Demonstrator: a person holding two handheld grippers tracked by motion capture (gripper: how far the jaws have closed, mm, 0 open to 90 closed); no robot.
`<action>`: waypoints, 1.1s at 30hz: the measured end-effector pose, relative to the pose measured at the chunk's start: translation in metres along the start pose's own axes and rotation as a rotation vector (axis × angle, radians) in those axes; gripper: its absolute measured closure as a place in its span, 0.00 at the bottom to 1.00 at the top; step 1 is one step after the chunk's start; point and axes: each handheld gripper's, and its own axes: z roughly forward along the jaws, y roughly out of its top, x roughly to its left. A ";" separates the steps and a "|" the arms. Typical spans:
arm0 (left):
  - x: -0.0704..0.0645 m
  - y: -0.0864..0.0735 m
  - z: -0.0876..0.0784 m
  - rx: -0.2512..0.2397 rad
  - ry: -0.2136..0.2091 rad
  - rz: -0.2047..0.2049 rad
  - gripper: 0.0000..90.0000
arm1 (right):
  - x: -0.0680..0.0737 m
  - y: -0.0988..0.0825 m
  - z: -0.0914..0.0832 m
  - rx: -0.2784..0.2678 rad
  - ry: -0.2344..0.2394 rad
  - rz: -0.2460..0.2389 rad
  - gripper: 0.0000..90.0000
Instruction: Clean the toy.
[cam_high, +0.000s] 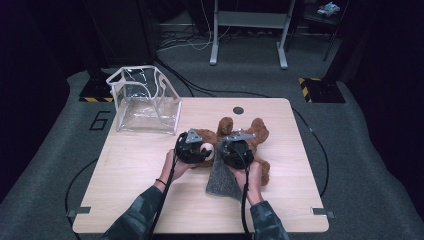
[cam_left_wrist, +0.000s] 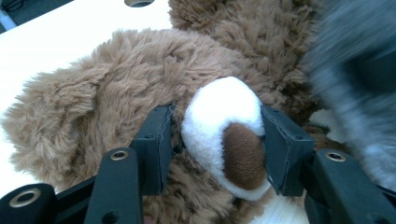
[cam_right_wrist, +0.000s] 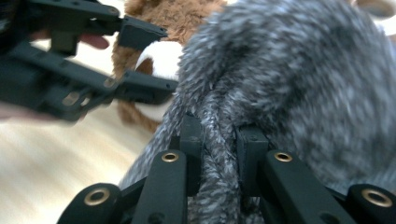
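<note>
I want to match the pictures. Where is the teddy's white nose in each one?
High view: the nose is mid-table, between the two tongs.
Left gripper view: the nose sits in the middle, squeezed between the left tongs.
Right gripper view: the nose is upper left, beside the grey cloth.
Shared landmark: the teddy's brown fur.

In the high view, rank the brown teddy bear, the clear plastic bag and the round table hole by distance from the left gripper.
1. Brown plush teddy bear: its white muzzle sits between the jaws of the left gripper.
2. Clear white-trimmed plastic bag: behind, toward the table's far left.
3. Round dark table hole: far edge, right; close to the bag's distance.
</note>
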 end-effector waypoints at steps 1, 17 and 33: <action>0.000 0.000 0.000 0.000 0.000 0.000 0.53 | 0.001 -0.001 0.007 0.013 -0.002 -0.003 0.85; 0.000 0.001 0.000 0.006 -0.002 0.001 0.53 | 0.011 -0.046 -0.002 0.216 0.037 -0.078 0.86; 0.001 0.000 0.000 0.001 -0.007 -0.006 0.53 | 0.035 -0.033 0.034 0.106 -0.020 -0.021 0.86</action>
